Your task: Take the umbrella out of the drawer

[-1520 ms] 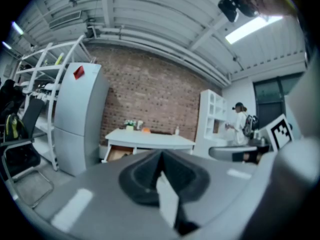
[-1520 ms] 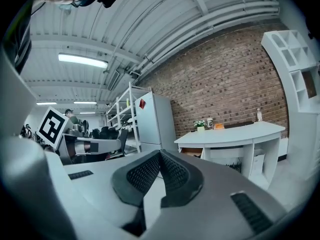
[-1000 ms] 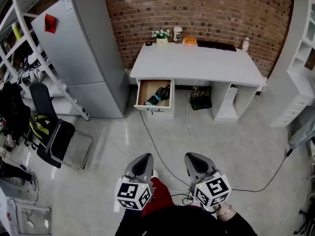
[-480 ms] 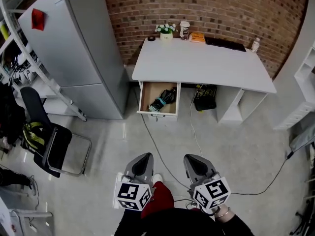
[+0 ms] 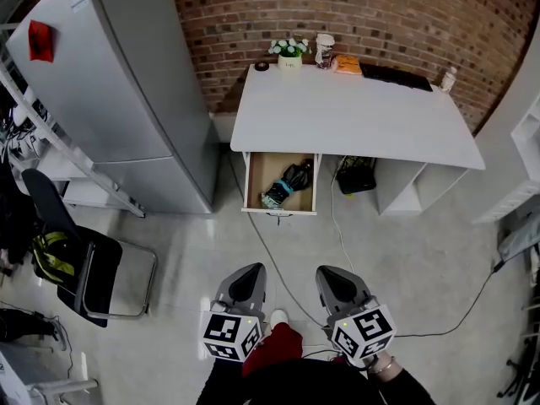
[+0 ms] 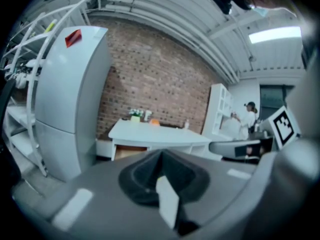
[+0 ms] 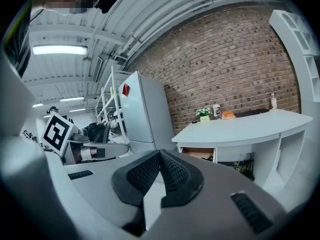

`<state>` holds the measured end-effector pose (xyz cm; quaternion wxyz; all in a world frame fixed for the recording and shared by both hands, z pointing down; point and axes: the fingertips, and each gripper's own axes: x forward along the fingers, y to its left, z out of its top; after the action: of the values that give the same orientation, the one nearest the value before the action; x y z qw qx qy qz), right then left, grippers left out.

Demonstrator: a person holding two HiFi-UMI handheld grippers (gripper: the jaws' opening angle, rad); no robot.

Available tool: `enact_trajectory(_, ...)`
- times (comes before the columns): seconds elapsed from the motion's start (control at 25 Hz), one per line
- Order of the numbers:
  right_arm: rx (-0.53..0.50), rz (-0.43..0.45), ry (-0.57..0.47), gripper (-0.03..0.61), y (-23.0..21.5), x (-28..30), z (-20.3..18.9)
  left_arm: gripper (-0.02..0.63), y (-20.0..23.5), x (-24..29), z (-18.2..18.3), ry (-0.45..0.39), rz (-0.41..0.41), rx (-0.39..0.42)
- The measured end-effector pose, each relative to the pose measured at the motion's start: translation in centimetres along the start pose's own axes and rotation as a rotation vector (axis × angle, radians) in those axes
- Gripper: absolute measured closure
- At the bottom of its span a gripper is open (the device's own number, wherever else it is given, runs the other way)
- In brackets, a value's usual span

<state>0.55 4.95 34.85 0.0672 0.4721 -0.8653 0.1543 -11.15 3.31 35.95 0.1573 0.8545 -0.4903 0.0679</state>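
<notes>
The person stands on the floor (image 5: 405,251) well apart from the desk (image 5: 354,112), with both grippers held low and close in front of the body. The left gripper (image 5: 250,273) and the right gripper (image 5: 331,275) sit side by side, near each other but not touching. Both point ahead toward the desk, tipped slightly downward. Dark sleeves show at the bottom edge of the head view, and a bracelet (image 5: 384,364) circles the right wrist.

In the left gripper view the two dark pads meet along a single line with nothing between them. The right gripper view shows the same: ribbed pads pressed together, holding nothing.

The umbrella (image 5: 285,184) lies folded inside the open drawer (image 5: 279,212), which is pulled out from under the left end of the desk. It rests diagonally across the wooden bottom, black with a light blue band. A grey fridge (image 5: 118,99) stands just left of the desk against the brick wall (image 5: 396,15). A cable (image 5: 268,256) runs across the floor from the desk toward the person.
</notes>
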Motion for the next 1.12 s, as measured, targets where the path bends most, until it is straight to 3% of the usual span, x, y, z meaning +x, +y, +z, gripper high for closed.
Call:
enact_trajectory(0.68,0.020,-0.059,0.031,0.577,-1.5,6.9,0.9,0.611,6.5,4.9,0.9,0.027,-0.018,-0.003)
enact_trajectory(1.12,0.022,-0.032,0.058,0.577,-3.1,8.9,0.4,0.609,7.8,8.7,-0.6,0.094,-0.004,0.018)
